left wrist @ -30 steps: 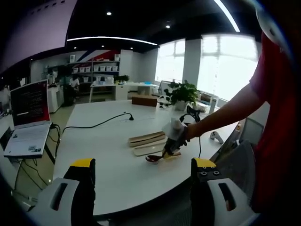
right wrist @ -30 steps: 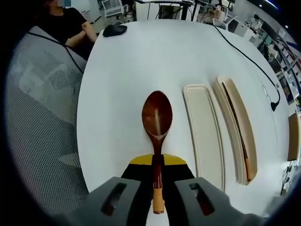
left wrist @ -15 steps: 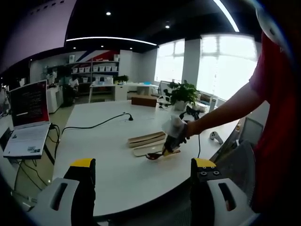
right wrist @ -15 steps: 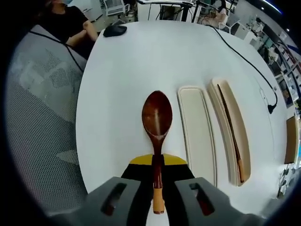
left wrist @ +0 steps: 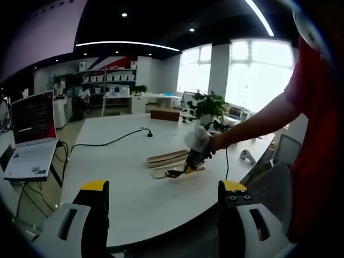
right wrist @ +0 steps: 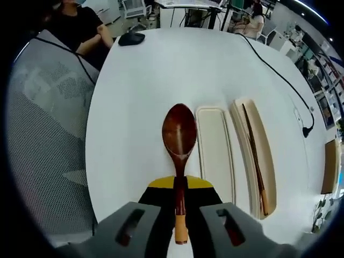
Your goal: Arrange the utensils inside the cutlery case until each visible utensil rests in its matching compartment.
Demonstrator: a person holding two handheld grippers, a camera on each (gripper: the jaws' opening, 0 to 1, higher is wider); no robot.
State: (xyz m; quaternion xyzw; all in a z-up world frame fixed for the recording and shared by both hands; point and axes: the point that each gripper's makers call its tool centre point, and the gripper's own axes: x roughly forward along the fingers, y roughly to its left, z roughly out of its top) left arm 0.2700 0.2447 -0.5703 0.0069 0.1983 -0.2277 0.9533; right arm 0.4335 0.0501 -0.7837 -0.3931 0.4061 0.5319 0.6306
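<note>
My right gripper (right wrist: 179,207) is shut on a dark brown wooden spoon (right wrist: 179,134), its bowl pointing away from me above the white table (right wrist: 150,75). Just right of the spoon lies the pale empty case half (right wrist: 214,156). Beyond it lies the second case half (right wrist: 257,156) with dark chopsticks (right wrist: 253,153) inside. In the left gripper view the right gripper (left wrist: 192,161) holds the spoon (left wrist: 173,173) over the case (left wrist: 167,159) in mid table. My left gripper (left wrist: 159,212) stands open near the table's front edge, holding nothing.
A laptop (left wrist: 33,134) sits at the table's left end, with a black cable (left wrist: 110,142) running across the top. A computer mouse (right wrist: 131,36) lies at the far edge. A mesh chair (right wrist: 45,118) stands beside the table. A potted plant (left wrist: 208,107) stands behind.
My right gripper has carried the spoon towards the case halves, which now lie nearer the spoon's bowl. The left gripper has stayed where it was.
</note>
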